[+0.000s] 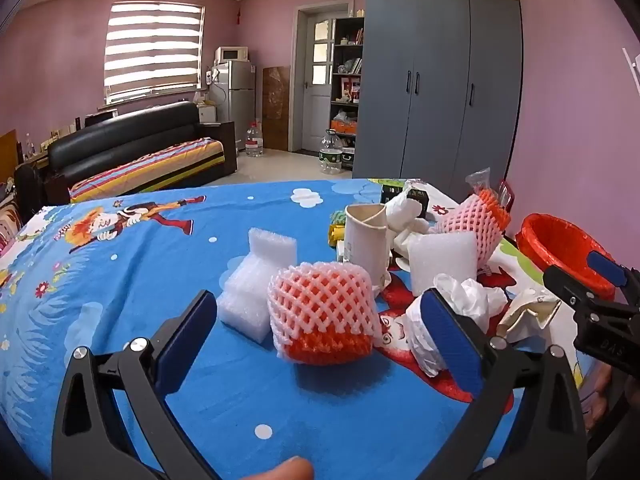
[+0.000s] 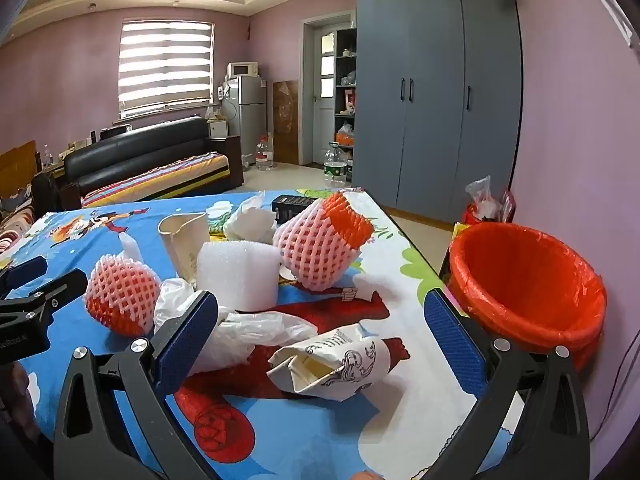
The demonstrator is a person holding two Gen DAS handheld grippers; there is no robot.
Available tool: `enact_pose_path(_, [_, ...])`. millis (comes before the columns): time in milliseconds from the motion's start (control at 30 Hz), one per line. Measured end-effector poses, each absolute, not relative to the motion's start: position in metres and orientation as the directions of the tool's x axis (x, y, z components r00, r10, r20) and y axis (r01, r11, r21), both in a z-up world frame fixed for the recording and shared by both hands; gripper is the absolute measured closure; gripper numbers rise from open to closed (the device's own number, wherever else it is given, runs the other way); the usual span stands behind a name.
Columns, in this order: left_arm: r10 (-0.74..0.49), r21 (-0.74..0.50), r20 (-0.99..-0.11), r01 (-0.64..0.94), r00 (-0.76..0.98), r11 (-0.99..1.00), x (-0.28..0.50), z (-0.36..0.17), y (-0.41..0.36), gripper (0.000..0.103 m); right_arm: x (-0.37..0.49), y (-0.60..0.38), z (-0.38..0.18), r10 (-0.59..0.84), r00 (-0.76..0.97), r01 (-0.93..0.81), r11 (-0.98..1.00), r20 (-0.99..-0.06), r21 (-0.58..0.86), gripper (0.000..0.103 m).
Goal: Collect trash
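Trash lies on a table with a blue cartoon cloth (image 1: 120, 264). My left gripper (image 1: 320, 344) is open, its jaws either side of a pink-and-orange foam fruit net (image 1: 322, 312), apart from it. My right gripper (image 2: 320, 340) is open over a crumpled printed paper carton (image 2: 336, 364) and a clear plastic bag (image 2: 248, 328). It also shows at the right edge of the left wrist view (image 1: 600, 280). A second foam net (image 2: 320, 244), white foam blocks (image 2: 238, 272) and a crushed paper cup (image 2: 184, 240) lie behind. A red-lined bin (image 2: 528, 280) stands right of the table.
White foam pads (image 1: 256, 280) sit left of the near net. Crumpled white paper (image 1: 404, 216) and a black box (image 2: 292, 202) lie at the table's far end. A wardrobe, sofa, fridge and water bottles stand beyond. A bag of items (image 2: 484, 200) sits on the floor by the wall.
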State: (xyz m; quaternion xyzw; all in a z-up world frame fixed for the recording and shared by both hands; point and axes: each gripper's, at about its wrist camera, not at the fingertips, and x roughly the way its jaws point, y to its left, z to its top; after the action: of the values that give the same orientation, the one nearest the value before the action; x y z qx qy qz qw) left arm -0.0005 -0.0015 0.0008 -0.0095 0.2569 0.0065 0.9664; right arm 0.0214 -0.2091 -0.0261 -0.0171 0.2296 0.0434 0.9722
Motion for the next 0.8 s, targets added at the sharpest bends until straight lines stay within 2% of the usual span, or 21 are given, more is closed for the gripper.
enact_pose_path(333, [0.004, -0.026, -0.486, -0.019, 0.874, 0.999, 0.001, 0.008, -0.004, 0.005, 0.015, -0.208, -0.013, 0.085, 0.905, -0.1, 0.995, -0.418, -0.015, 0.007])
enact_pose_path(800, [0.001, -0.035, -0.479, -0.02, 0.878, 0.999, -0.004, 0.008, 0.0, 0.004, 0.017, -0.205, -0.014, 0.08, 0.903, -0.098, 0.995, -0.422, -0.021, 0.007])
